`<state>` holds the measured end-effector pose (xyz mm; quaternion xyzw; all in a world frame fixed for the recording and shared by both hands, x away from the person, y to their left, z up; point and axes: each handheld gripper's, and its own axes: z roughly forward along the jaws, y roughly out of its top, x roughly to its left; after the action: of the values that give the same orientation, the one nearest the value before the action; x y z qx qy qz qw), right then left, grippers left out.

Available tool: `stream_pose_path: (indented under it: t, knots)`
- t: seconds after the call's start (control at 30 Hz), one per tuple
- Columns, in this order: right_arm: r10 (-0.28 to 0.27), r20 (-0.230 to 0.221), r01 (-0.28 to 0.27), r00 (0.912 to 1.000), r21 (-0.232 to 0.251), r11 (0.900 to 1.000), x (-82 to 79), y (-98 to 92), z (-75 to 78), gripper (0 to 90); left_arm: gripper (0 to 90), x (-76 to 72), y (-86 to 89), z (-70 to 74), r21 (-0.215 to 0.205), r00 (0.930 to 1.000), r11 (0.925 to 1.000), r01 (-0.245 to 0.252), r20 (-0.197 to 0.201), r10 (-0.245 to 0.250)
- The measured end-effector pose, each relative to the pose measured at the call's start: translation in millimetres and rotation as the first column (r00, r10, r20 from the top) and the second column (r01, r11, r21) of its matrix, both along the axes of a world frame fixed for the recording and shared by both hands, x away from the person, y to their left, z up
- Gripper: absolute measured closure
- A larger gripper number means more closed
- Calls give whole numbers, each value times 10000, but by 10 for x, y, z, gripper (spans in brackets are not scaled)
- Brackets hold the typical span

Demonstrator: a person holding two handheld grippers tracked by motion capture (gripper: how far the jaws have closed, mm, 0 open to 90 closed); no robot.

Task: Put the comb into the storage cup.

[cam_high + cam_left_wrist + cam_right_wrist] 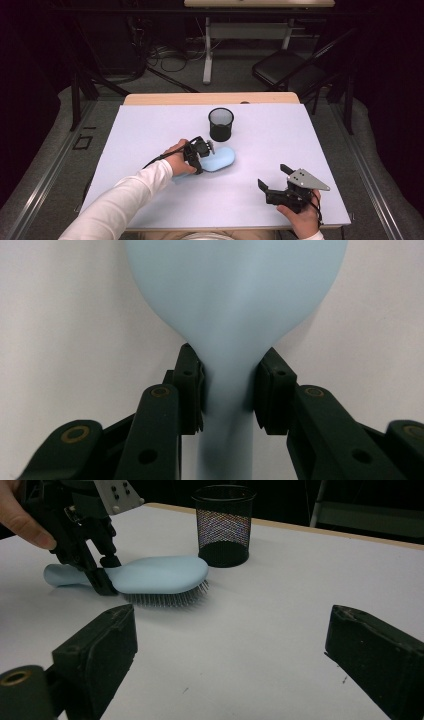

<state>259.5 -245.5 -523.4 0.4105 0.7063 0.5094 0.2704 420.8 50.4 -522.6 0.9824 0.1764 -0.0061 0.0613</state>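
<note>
A light blue hairbrush (218, 159) lies bristles down on the white table (150, 130), just in front of a black mesh cup (220, 124). My left gripper (199, 157) is shut on the brush's neck, where the handle meets the head; in the left gripper view the brush (235, 300) narrows between the two pads (192, 390). The right gripper view shows the brush (160, 574) with its bristles on the table and the mesh cup (223, 525) behind it. My right gripper (272, 180) stands open near the table's front right, holding nothing.
A wooden strip (210, 98) edges the table's far side. Beyond it stand a black chair (287, 70), a desk leg (207, 50) and floor cables. The table's right and left parts are bare white surface.
</note>
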Motion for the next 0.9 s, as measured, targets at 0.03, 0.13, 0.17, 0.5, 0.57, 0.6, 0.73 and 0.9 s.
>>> stream_pose_path:
  t: [0.03,0.13,0.17,0.5,0.57,0.6,0.73,0.9]
  knots:
    - [5,-4,-5,10000,0,10000,1,-1,-1,61,682,0,0,0,0,10000,10000,0,0,0]
    - [11,6,-11,10000,-5,10000,0,0,0,64,687,-6,3,-3,-52,10000,10000,14,27,-14]
    - [7,1,-7,10000,1,10000,0,0,0,64,687,-5,5,-2,-67,10000,10000,39,40,-38]
    - [3,20,-3,10000,13,10000,1,-1,-2,65,693,-7,39,-1,-401,9999,9992,-89,49,91]
    - [8,-2,-8,10000,5,10000,0,-3,-2,65,694,-2,55,-5,-467,10000,9989,-90,1,90]
    - [7,-20,-7,10000,-22,10000,0,-5,-2,65,695,-2,55,-5,-467,10000,9989,-90,1,90]
    - [11,11,-11,10000,21,10000,5,2,-7,65,696,1,86,-6,-741,9996,9969,-258,-121,249]
    - [18,-1,-18,10000,25,10000,6,2,-9,65,698,-8,93,0,-869,9995,9958,-297,-114,288]
